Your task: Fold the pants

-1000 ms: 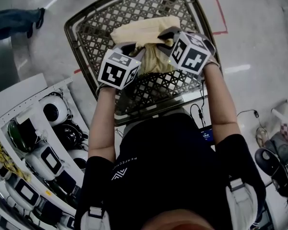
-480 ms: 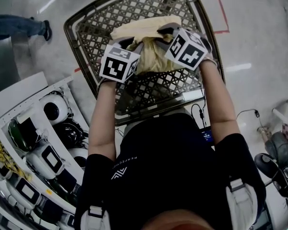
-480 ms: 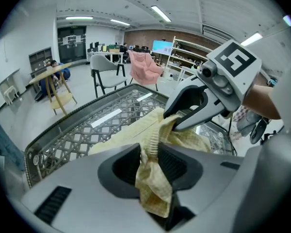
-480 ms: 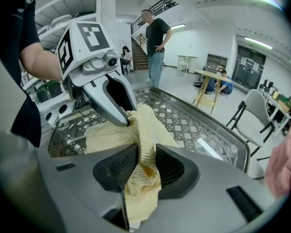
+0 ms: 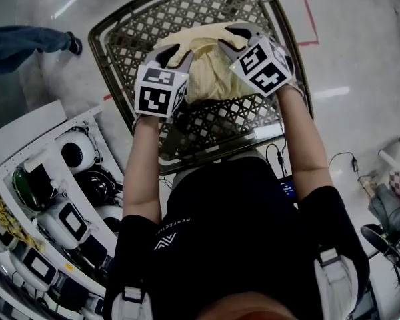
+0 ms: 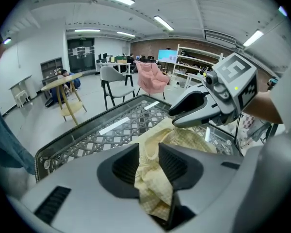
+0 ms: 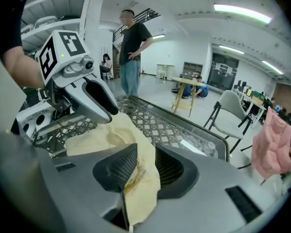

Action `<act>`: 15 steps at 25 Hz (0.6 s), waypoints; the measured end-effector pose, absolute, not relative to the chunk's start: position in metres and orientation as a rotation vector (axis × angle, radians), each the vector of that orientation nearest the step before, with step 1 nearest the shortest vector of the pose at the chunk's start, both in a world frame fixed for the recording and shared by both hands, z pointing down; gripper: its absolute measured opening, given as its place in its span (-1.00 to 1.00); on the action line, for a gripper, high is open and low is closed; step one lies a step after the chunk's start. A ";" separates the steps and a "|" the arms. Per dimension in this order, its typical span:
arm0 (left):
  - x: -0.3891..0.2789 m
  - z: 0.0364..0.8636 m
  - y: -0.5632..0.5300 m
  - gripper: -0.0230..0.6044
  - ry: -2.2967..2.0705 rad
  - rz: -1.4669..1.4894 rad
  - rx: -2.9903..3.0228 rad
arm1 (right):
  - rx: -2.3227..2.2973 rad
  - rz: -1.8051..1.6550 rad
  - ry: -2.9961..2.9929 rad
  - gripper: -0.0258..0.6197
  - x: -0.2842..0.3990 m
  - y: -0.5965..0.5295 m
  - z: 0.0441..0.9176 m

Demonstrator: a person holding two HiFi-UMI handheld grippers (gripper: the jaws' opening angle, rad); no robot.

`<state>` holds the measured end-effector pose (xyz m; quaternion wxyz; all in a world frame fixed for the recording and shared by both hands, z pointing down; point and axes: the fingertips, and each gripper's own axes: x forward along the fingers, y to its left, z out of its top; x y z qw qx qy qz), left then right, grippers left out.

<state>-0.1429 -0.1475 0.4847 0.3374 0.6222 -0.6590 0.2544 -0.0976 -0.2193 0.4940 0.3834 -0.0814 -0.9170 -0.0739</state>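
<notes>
Pale yellow pants (image 5: 207, 72) lie bunched on a dark lattice-top table (image 5: 207, 5). My left gripper (image 5: 173, 53) is at the heap's left side and my right gripper (image 5: 230, 35) at its right side, both pointing down at the cloth. In the left gripper view, the left gripper (image 6: 149, 152) has a fold of pants (image 6: 184, 137) lying slack in the gap while its jaws are opening. The right gripper (image 7: 145, 154) is also opening, with a flap of the pants (image 7: 106, 135) draped between its jaws. Each gripper shows in the other's view.
A white rack of headsets and devices (image 5: 60, 199) stands at my lower left. A person's legs (image 5: 27, 42) are at the far left and another person (image 7: 133, 47) stands beyond the table. Chairs, one with pink cloth (image 6: 153, 79), stand farther off. Red tape (image 5: 307, 19) marks the floor.
Both grippers have moved farther across the table, away from me, and turned. Their jaws stand wider. The pants are pushed into a rounder heap between them.
</notes>
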 end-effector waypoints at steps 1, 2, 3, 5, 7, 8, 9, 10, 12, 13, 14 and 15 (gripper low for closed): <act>-0.141 0.484 -0.148 -0.54 -1.711 0.659 1.629 | -0.200 -0.182 -2.347 -0.57 -0.097 -0.220 0.493; -0.138 0.483 -0.148 -0.58 -1.700 0.655 1.640 | -0.199 -0.175 -2.359 -0.62 -0.097 -0.219 0.491; -0.133 0.483 -0.148 -0.63 -1.687 0.652 1.653 | -0.204 -0.167 -2.371 -0.66 -0.097 -0.218 0.488; -0.123 0.484 -0.149 -0.74 -1.648 0.645 1.682 | -0.230 -0.153 -2.387 -0.71 -0.094 -0.212 0.484; -0.112 0.489 -0.149 -0.77 -1.595 0.651 1.704 | -0.260 -0.145 -2.385 -0.73 -0.090 -0.206 0.482; -0.107 0.493 -0.148 -0.78 -1.565 0.661 1.710 | -0.269 -0.146 -2.379 -0.73 -0.088 -0.203 0.482; -0.102 0.499 -0.146 -0.80 -1.537 0.673 1.712 | -0.273 -0.150 -2.373 -0.73 -0.085 -0.201 0.483; -0.100 0.504 -0.145 -0.80 -1.517 0.686 1.708 | -0.274 -0.155 -2.366 -0.73 -0.082 -0.199 0.484; -0.101 0.512 -0.144 -0.80 -1.521 0.712 1.687 | -0.270 -0.158 -2.354 -0.73 -0.076 -0.198 0.486; -0.104 0.514 -0.145 -0.80 -1.544 0.721 1.671 | -0.267 -0.155 -2.351 -0.73 -0.073 -0.197 0.486; -0.108 0.515 -0.146 -0.80 -1.575 0.726 1.653 | -0.264 -0.148 -2.349 -0.73 -0.070 -0.196 0.487; -0.113 0.515 -0.146 -0.80 -1.605 0.729 1.637 | -0.261 -0.139 -2.348 -0.73 -0.068 -0.195 0.487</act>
